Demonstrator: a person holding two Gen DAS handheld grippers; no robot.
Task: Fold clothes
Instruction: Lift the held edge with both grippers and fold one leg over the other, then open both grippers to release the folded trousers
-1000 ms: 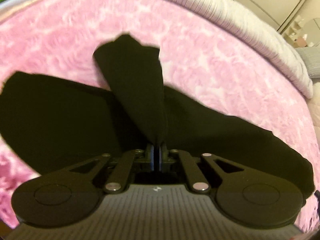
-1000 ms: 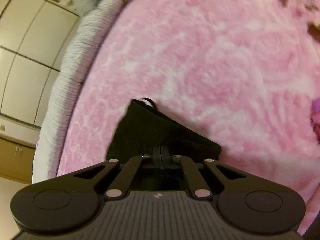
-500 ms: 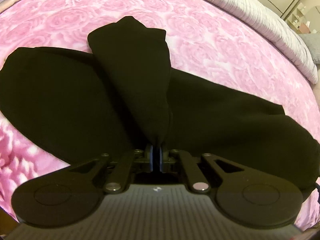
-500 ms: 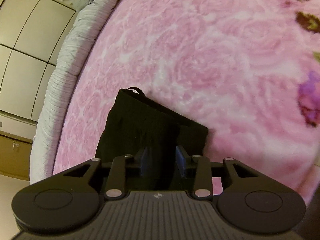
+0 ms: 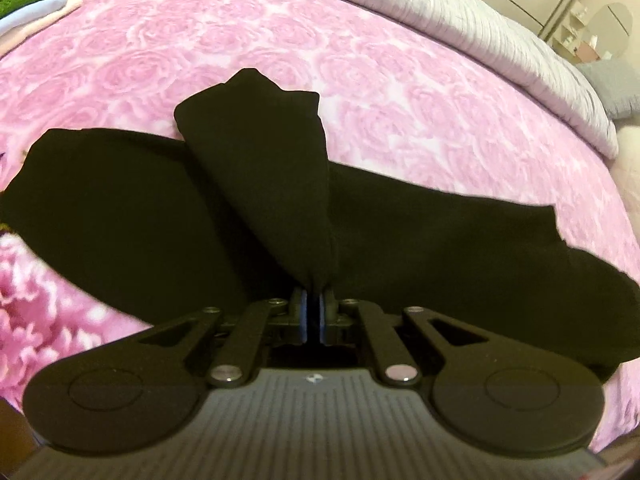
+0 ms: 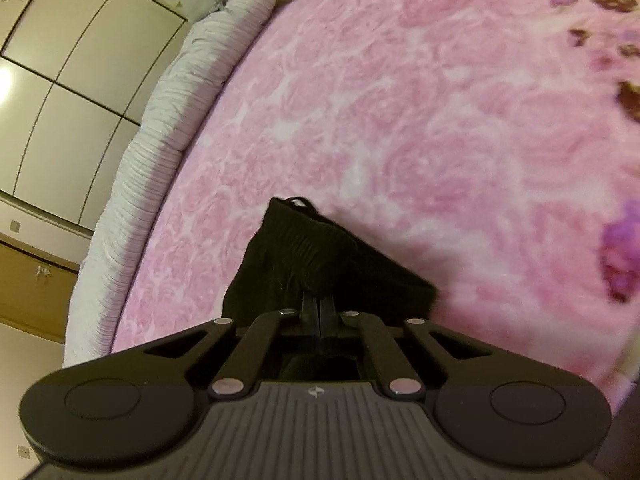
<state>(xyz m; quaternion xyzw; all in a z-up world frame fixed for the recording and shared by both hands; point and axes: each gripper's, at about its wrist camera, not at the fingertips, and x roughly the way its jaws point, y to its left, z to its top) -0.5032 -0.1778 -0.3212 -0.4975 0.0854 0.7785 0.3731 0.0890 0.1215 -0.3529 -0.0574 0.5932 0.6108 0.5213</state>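
A black garment [image 5: 420, 240] lies spread on the pink rose-patterned bedspread [image 5: 360, 80]. My left gripper [image 5: 314, 300] is shut on a fold of it, and a black flap [image 5: 264, 152] rises from the jaws and drapes forward over the flat part. In the right wrist view my right gripper [image 6: 319, 304] is shut on another bunched part of the black garment [image 6: 304, 252], which has a small loop at its far tip. The rest of the garment under both grippers is hidden.
A white ribbed quilt [image 5: 460, 28] runs along the far edge of the bed and also shows in the right wrist view [image 6: 160, 128]. A stack of folded clothes [image 5: 28, 4] sits at the far left. Wardrobe doors [image 6: 60, 80] stand beyond the bed.
My right gripper opened half a second ago and has shut again on the garment. My left gripper has stayed shut on its fold while the view shifted slightly.
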